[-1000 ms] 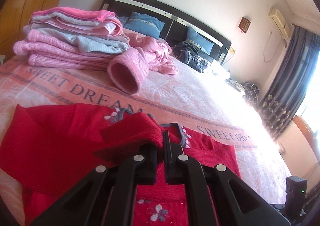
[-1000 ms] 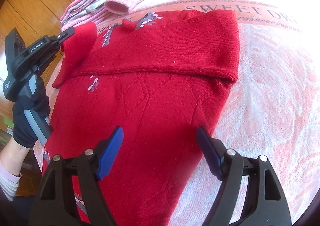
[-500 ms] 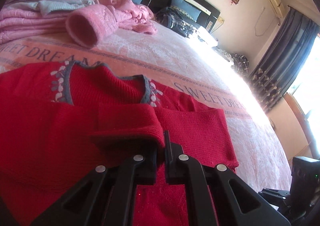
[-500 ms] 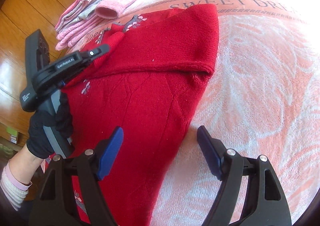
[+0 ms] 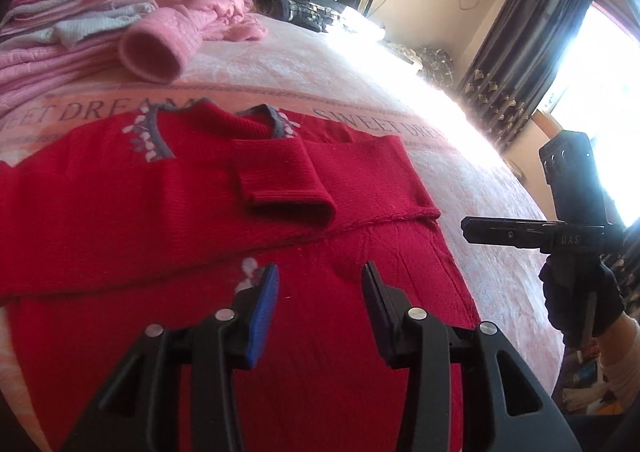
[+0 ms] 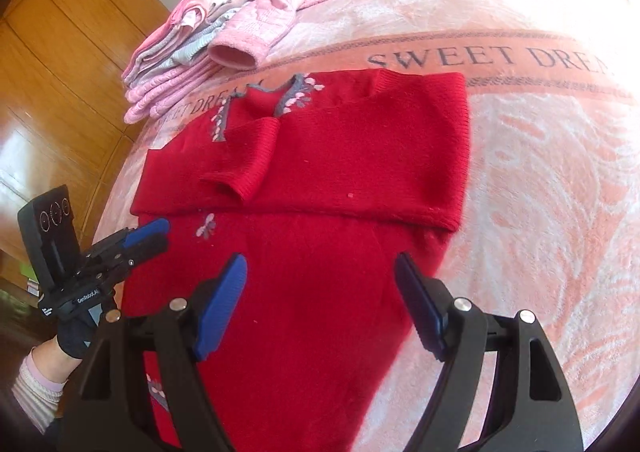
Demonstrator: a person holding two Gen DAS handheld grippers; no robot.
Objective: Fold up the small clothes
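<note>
With both sleeves laid across the red sweater [image 5: 168,187], my left hand-held gripper [image 5: 318,292] and right hand-held gripper [image 6: 320,292] gape empty; I should pinch the hem corners evenly.

Sunlit bed [image 5: 460,155], dark curtains [image 5: 532,51], wooden wardrobe [image 6: 72,63].

Red knit sweater [image 6: 320,179] flat on pink bedspread [image 6: 540,191], both sleeves folded across chest, collar toward headboard.
</note>
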